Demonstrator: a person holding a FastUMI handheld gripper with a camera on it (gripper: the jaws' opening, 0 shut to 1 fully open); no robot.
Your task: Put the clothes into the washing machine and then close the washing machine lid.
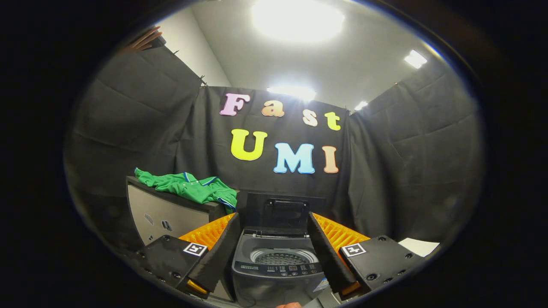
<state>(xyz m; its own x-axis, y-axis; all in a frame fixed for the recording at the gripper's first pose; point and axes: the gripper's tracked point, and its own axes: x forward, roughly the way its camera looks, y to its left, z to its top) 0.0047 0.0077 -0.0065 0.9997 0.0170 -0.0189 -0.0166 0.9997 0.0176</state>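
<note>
A small grey washing machine [278, 269] stands just ahead, framed between my two fingers. Its lid [278, 214] is raised upright at the back, and the round drum [283, 258] shows with nothing inside it. A green shirt with blue-and-white trim [190, 188] lies crumpled on top of a dark box [167, 214] to the left of the machine, beyond my left finger. My gripper [276, 252] is open, its fingers spread wide on either side of the machine and holding nothing.
Black cloth walls close the booth on the left, back and right. A white sheet [421, 246] lies on the surface to the right, past my right finger. Ceiling lights glare overhead.
</note>
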